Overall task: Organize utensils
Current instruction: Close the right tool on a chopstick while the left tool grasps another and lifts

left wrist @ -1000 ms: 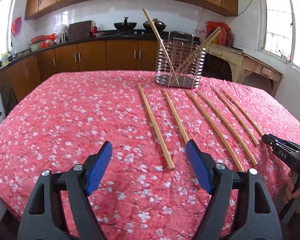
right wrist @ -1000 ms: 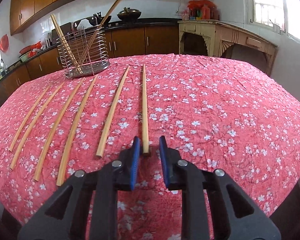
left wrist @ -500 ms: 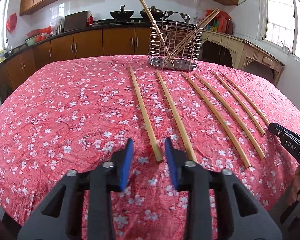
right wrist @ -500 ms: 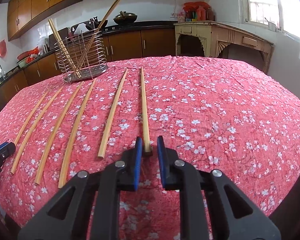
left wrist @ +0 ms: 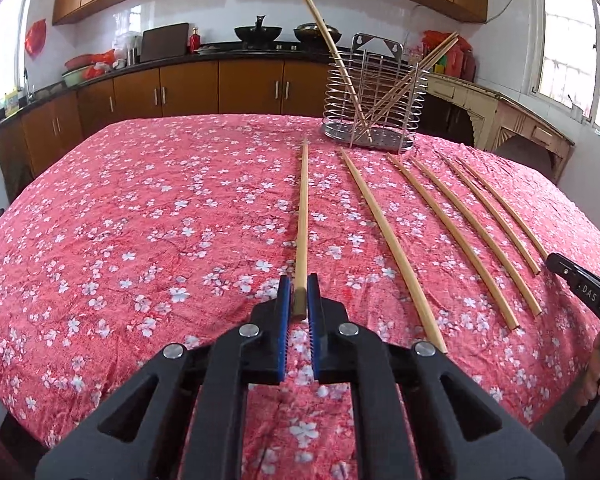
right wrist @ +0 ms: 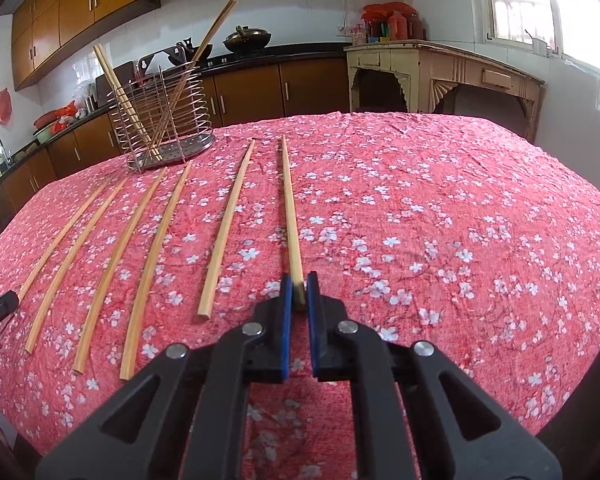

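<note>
Bamboo chopsticks lay on the floral tablecloth (left wrist: 148,216); the left gripper (left wrist: 299,300) pinched the leftmost chopstick (left wrist: 302,224), the right gripper (right wrist: 299,294) pinched the rightmost chopstick (right wrist: 290,208), near the wire holder (right wrist: 162,120).

left gripper (left wrist: 298,297) clamping leftmost chopstick (left wrist: 302,216), five chopsticks (left wrist: 388,236) beside, wire holder (left wrist: 374,100) beyond

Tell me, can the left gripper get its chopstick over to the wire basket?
Probably yes. The left gripper is shut on the chopstick, and only bare tablecloth lies between it and the wire basket. The basket's top looks open, with room beside the leaning chopsticks.
</note>
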`<state>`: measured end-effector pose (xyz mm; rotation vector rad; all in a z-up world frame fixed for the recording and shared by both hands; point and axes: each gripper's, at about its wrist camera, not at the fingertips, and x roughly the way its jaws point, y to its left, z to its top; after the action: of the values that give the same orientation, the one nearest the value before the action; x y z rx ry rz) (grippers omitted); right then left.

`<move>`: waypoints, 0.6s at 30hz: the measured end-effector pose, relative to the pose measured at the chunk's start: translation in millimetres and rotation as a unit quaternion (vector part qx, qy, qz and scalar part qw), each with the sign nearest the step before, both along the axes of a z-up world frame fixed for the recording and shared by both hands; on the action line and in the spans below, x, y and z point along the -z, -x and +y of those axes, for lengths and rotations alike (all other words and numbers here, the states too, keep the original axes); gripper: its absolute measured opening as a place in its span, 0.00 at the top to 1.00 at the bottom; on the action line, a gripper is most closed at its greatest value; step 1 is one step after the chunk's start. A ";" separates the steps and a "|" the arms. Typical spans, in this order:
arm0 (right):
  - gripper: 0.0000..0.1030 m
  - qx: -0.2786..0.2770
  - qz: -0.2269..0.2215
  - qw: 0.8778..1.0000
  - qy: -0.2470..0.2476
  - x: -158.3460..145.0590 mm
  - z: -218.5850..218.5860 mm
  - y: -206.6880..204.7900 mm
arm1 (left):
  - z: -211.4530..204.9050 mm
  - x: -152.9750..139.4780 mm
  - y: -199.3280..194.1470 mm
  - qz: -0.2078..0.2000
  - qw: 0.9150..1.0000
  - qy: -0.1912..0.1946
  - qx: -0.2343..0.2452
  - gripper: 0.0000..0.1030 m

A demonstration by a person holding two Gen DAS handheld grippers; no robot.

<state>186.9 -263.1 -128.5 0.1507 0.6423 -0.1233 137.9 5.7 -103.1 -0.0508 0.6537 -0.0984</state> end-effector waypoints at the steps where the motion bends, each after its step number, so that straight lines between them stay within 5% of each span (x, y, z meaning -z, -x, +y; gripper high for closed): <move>1: 0.92 0.000 0.000 1.000 0.000 0.1 0.3 0.1 | -0.4 0.3 -0.3 0.000 1.000 0.000 0.001 0.91; 9: 0.92 0.003 -0.001 1.000 -0.001 -0.1 0.9 -0.1 | -5.9 2.9 -0.3 0.001 1.000 -0.002 0.012 0.91; 14: 0.92 0.003 -0.001 1.000 0.000 0.2 1.4 -0.1 | -13.2 4.1 -0.8 -0.004 1.000 -0.011 0.026 0.80; 18: 0.92 0.003 0.000 1.000 0.000 0.4 1.2 -0.1 | -13.7 3.8 -2.9 -0.005 0.999 -0.014 0.032 0.80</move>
<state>187.0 -261.9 -128.9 0.1526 0.6411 -0.1280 140.8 -8.0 -106.8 -0.0028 0.6474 -0.1517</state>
